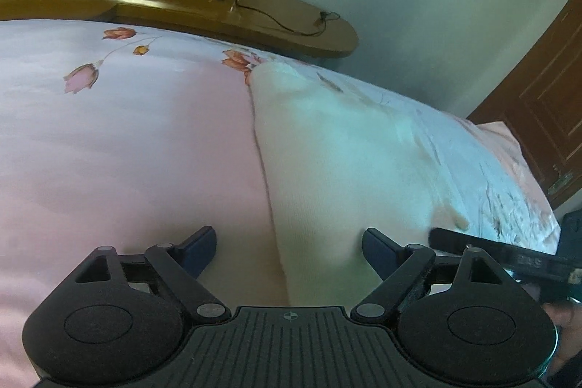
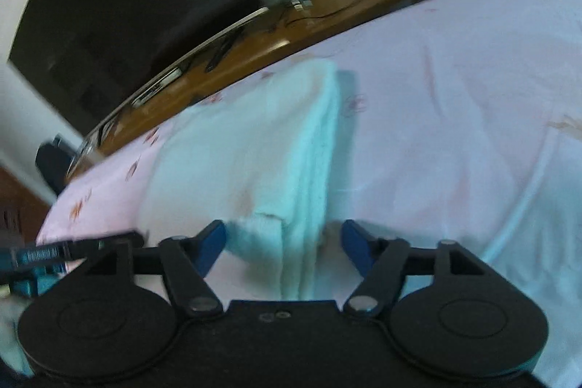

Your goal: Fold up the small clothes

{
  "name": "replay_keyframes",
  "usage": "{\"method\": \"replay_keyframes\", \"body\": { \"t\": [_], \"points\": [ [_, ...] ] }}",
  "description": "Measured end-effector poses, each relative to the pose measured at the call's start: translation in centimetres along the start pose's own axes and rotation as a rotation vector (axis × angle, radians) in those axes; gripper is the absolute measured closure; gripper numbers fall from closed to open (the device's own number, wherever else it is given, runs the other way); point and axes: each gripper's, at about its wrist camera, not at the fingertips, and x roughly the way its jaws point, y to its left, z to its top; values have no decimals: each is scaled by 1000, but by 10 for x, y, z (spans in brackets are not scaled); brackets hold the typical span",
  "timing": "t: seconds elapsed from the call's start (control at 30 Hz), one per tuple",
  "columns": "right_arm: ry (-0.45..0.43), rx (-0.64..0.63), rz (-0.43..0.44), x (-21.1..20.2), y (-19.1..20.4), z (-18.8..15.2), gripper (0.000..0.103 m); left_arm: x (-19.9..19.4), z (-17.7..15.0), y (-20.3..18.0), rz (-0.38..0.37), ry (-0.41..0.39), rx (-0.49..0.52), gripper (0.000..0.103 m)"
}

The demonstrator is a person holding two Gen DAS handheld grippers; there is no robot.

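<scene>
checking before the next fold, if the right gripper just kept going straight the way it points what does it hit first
Most likely the folded white garment. The right gripper stands open with the cloth's near edge lying between its fingers, apparently not pinched. The pink bedsheet lies right beneath; blur makes depth uncertain.
</scene>
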Motion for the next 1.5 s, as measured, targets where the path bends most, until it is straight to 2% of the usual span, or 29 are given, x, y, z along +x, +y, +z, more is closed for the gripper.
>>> {"method": "replay_keyframes", "body": {
  "t": [0.03,0.07,0.1,0.13,0.2,0.3,0.4,0.43,0.47,0.53,0.6,0.77,0.83,0.9,1.03,1.1,1.17,1.3,1.4,1.5],
  "points": [
    [-3,21,7,0,-4,-1,56,1,2,1,-13,-4,-6,17],
    [-10,101,38,-3,-16,1,67,1,3,3,-23,-6,-14,17],
    [-18,182,72,-4,-31,2,70,2,3,6,-37,-6,-24,17],
    [-17,204,92,-4,-37,1,71,0,5,9,-47,-5,-29,17],
    [5,214,125,-2,-39,0,69,2,7,14,-69,-2,-32,17],
    [18,230,145,2,-39,6,59,6,11,17,-121,25,-39,17],
    [19,194,164,10,-33,10,47,10,14,15,-126,36,-25,17],
    [20,198,185,11,-32,11,37,10,15,15,-127,38,-28,24],
    [24,199,206,12,-32,13,30,11,15,16,-132,43,-39,34],
    [25,214,226,9,-36,14,29,13,13,23,-178,62,-100,41],
    [30,227,237,7,-39,12,31,19,11,28,-229,67,-165,41],
    [66,186,226,7,-37,15,46,32,8,40,-346,103,-294,41],
    [85,201,245,6,-43,15,50,34,8,42,-357,102,-309,42],
    [83,212,247,10,-48,14,57,40,11,40,-331,97,-319,51],
    [47,228,253,25,-38,20,53,49,19,22,-259,73,-270,60],
    [38,181,220,28,-28,22,54,47,22,5,-186,62,-176,64],
    [29,108,164,26,-17,21,64,44,22,-13,-116,46,-96,66],
    [-15,12,74,18,4,17,70,35,23,-42,-19,14,11,70],
    [-41,-47,30,10,21,15,71,25,23,-54,0,-5,60,71],
    [-59,-76,30,-2,36,17,72,3,23,-51,0,-31,68,71]
  ]
}}
